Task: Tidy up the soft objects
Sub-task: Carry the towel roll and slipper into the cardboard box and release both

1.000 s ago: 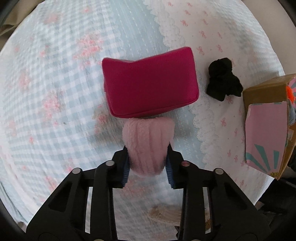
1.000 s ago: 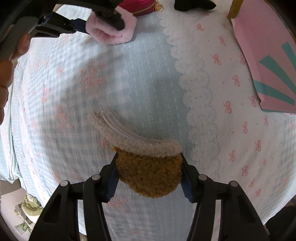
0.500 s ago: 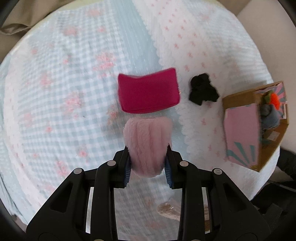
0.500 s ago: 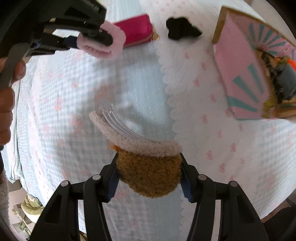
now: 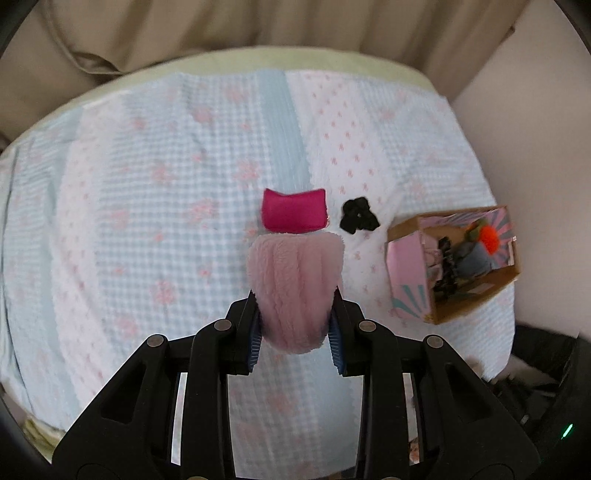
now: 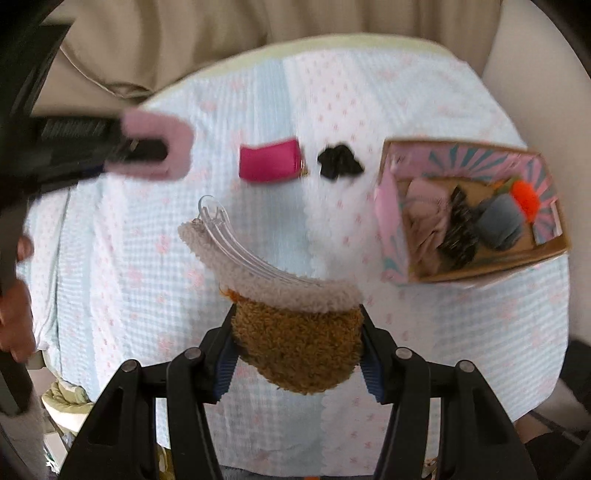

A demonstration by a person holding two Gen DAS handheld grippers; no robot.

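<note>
My left gripper [image 5: 295, 328] is shut on a pink fluffy item [image 5: 295, 284], held high above the bed; both show at the left in the right wrist view [image 6: 159, 147]. My right gripper [image 6: 297, 360] is shut on a brown fuzzy hair clip [image 6: 295, 343] with a cream band and clear teeth [image 6: 236, 243]. A magenta pouch [image 5: 294, 216] [image 6: 269, 164] and a black scrunchie [image 5: 358, 215] [image 6: 338, 162] lie on the bedspread. An open cardboard box [image 5: 452, 264] [image 6: 469, 218] at the right holds several soft items.
The bed has a blue and pink gingham spread [image 5: 147, 221]. Beige curtains [image 5: 184, 33] hang behind it and a pale wall [image 5: 535, 110] stands at the right. The person's hand [image 6: 14, 306] shows at the left edge.
Both grippers have risen well above the bed with their items still held. The pouch, scrunchie and box look smaller, and the whole bed and curtains have come into view.
</note>
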